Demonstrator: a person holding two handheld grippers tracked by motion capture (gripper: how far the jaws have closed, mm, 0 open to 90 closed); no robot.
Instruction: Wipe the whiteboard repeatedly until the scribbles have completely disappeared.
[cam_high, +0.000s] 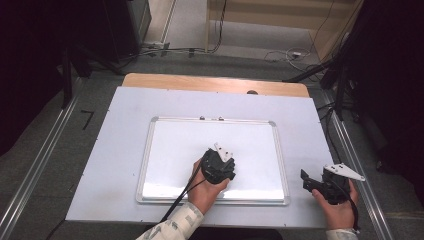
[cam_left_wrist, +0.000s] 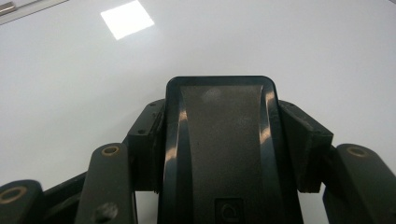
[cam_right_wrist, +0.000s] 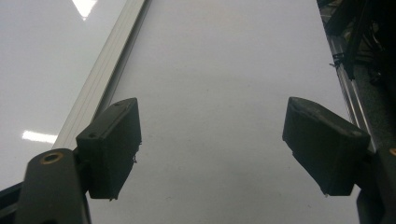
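A white-surfaced whiteboard (cam_high: 175, 145) with a silver frame lies flat in the middle of the table. My left gripper (cam_high: 220, 167) rests over the board's lower middle, shut on a black block eraser (cam_left_wrist: 219, 154) that sits between its pads and points across the bare board surface (cam_left_wrist: 70, 93). My right gripper (cam_high: 306, 180) is off the board's right side, over the pale mat (cam_high: 305, 135). In the right gripper view its jaws (cam_right_wrist: 215, 144) stand wide open with nothing between them, and the board's silver frame (cam_right_wrist: 107, 70) runs along their left.
The pale mat covers most of a wooden tabletop (cam_high: 210, 82). Metal rails (cam_high: 40, 165) run along both sides of the table. Cables (cam_high: 295, 52) lie on the floor beyond the far edge. Dark stands (cam_high: 345, 75) are at the right.
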